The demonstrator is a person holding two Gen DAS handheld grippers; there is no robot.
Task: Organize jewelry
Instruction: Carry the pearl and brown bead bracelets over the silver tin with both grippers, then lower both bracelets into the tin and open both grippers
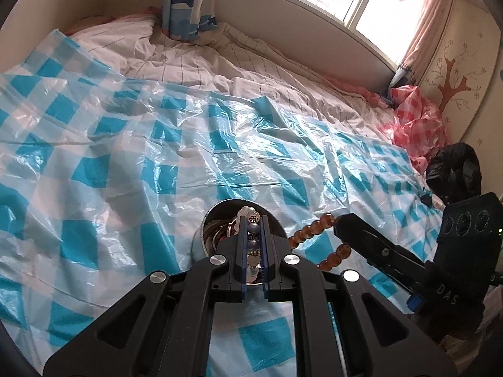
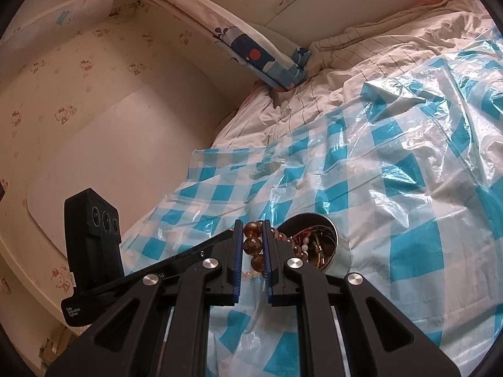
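A round metal tin (image 1: 198, 242) full of mixed jewelry sits on the blue-checked plastic sheet (image 1: 125, 163). My left gripper (image 1: 254, 220) is shut on a white and grey bead bracelet (image 1: 253, 245) right over the tin. My right gripper (image 2: 253, 224) is shut on an amber bead bracelet (image 2: 252, 245); it also shows in the left wrist view (image 1: 309, 231), hanging just right of the tin. The tin shows in the right wrist view (image 2: 334, 235), just right of my right fingers, with the white bracelet (image 2: 295, 246) at its near rim.
The sheet covers a rumpled bed with a white grid-line quilt (image 1: 220, 62). A blue patterned pillow (image 1: 188, 3) leans at the headboard. A red-checked plastic bag (image 1: 415, 122) and a black bag (image 1: 456, 169) lie at the right edge by the wall.
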